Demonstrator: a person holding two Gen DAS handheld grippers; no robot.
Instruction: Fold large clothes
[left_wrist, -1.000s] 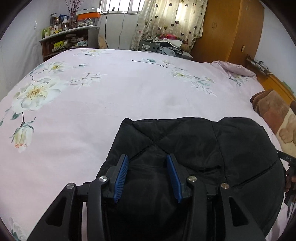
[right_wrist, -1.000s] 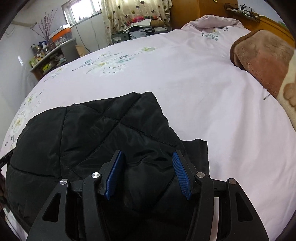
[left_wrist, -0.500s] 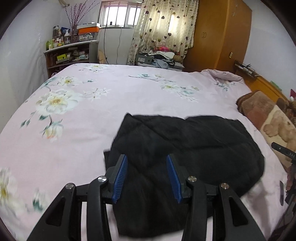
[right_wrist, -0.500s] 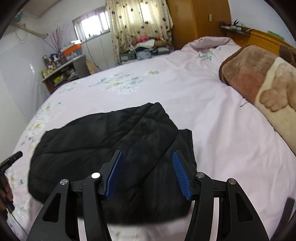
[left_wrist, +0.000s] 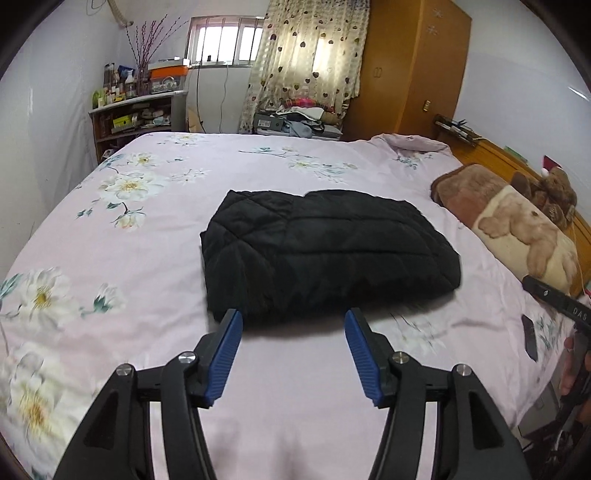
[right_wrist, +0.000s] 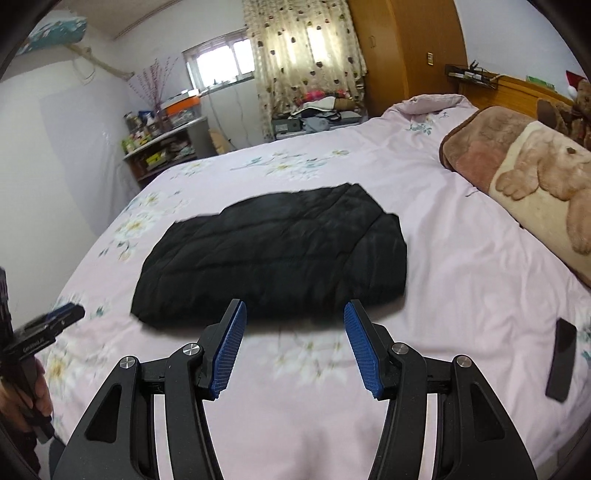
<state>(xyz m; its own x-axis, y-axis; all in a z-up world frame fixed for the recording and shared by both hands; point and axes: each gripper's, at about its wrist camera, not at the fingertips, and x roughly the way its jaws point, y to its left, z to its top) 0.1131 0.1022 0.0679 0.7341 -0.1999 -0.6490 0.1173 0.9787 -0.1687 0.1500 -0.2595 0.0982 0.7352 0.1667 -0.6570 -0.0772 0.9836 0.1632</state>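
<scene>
The 2 wrist fisheyes look forward and down from near the pink floral bedsheet (left_wrist: 147, 258), side by side, sharing the folded black quilted jacket (left_wrist: 325, 254) (right_wrist: 273, 254).

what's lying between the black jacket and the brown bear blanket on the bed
Only bare pink sheet lies between the jacket and the blanket, clearest in the right wrist view.

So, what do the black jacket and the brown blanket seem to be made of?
The black jacket looks like padded synthetic fabric, perhaps nylon: stitched quilting lines and a faint sheen show. The brown blanket looks like plush fleece: its surface is fuzzy and matte, with a printed bear.
</scene>
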